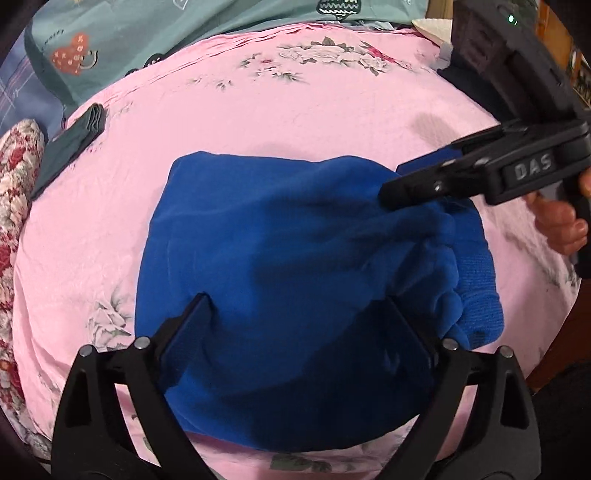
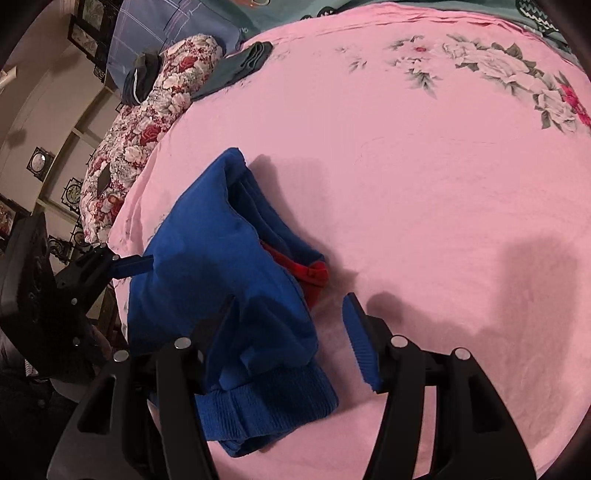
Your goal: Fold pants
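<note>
The blue pants (image 1: pixel 280 266) lie folded into a thick bundle on the pink floral sheet (image 1: pixel 295 110). In the right wrist view the pants (image 2: pixel 221 266) show a ribbed cuff at the near end and a red lining at the fold. My left gripper (image 1: pixel 299 314) is open, its blue-padded fingers resting apart on top of the bundle's near part. My right gripper (image 2: pixel 291 325) is open over the bundle's cuffed end, one finger on the cloth, the other over bare sheet. It also shows in the left wrist view (image 1: pixel 421 184) at the bundle's far right edge.
A folded dark green garment (image 1: pixel 70 147) lies at the sheet's far left, also in the right wrist view (image 2: pixel 236 66). A red floral quilt (image 2: pixel 147 122) runs along the left edge. A teal patterned cover (image 1: pixel 184 33) lies at the back.
</note>
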Demonstrator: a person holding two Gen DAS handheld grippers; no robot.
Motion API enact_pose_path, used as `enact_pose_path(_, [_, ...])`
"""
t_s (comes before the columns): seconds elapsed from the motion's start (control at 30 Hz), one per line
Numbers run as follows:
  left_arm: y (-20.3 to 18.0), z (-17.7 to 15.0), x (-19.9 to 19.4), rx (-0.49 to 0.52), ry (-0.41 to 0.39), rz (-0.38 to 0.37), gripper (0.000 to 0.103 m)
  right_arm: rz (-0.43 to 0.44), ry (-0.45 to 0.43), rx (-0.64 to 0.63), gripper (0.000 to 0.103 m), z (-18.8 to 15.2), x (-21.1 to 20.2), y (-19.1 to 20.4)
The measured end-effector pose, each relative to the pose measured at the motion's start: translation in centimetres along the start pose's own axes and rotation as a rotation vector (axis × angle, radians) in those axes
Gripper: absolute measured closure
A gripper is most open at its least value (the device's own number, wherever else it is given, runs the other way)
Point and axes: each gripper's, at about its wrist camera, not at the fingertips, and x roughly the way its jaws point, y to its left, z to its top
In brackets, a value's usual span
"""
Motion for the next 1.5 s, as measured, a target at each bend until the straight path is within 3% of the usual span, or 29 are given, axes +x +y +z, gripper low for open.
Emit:
enact_pose_path(0.23, [0.2,0.1,0.3,0.001,0.004,0.000,0.009,0.080,0.058,-0.015,0.044,0.9,1.5,-0.1])
enact_pose_path(0.4, [0.4,0.0,0.3,-0.006,0.006,-0.009,0.008,0.082,0.031,0.028,0.045,0.4,1.9,0.1])
enact_pose_path(0.53, [1.3,0.3,-0.8,-0.026,0.014,-0.035,0.009,0.038,0.013,0.029,0.071,0.1,2.0,0.8])
enact_pose_path(0.67, [5.6,1.5,-4.3,-0.136,-0.063,-0.101,0.009,-0.061,-0.031,-0.041,0.080,-0.2,1.2,2.7])
enact_pose_path(0.77, [10.3,3.1,-4.7,-0.245,-0.072,-0.160,0.009,-0.191,-0.084,-0.173,0.082,-1.1,0.6,5.3])
enact_pose_path(0.87, [13.5,4.7,-3.1,-0.271,-0.046,-0.223,0.009,-0.306,-0.152,-0.291,0.082,-2.3,-0.1,7.8])
enact_pose_path(1.0, [14.7,6.6,-0.2,-0.206,0.018,-0.337,0.009,-0.415,-0.233,-0.390,0.083,-3.8,-0.9,10.2])
enact_pose_path(1.1, [14.6,8.0,2.2,-0.134,0.085,-0.477,0.009,-0.490,-0.276,-0.447,0.083,-4.8,-1.2,11.8])
enact_pose_path(1.17, [14.6,8.6,3.7,-0.099,0.136,-0.583,0.009,-0.519,-0.289,-0.447,0.083,-5.0,-1.4,12.2])
enact_pose_path(1.27, [14.4,9.2,5.6,-0.054,0.189,-0.669,0.009,-0.539,-0.283,-0.405,0.083,-4.8,-1.5,12.3])
enact_pose_path(1.43, [13.7,8.7,8.1,0.000,0.276,-0.745,0.009,-0.566,-0.269,-0.363,0.083,-4.2,-1.4,13.1])
enact_pose_path(1.5, [13.4,8.1,8.3,-0.008,0.273,-0.755,0.010,-0.560,-0.265,-0.339,0.083,-4.2,-1.4,13.1])
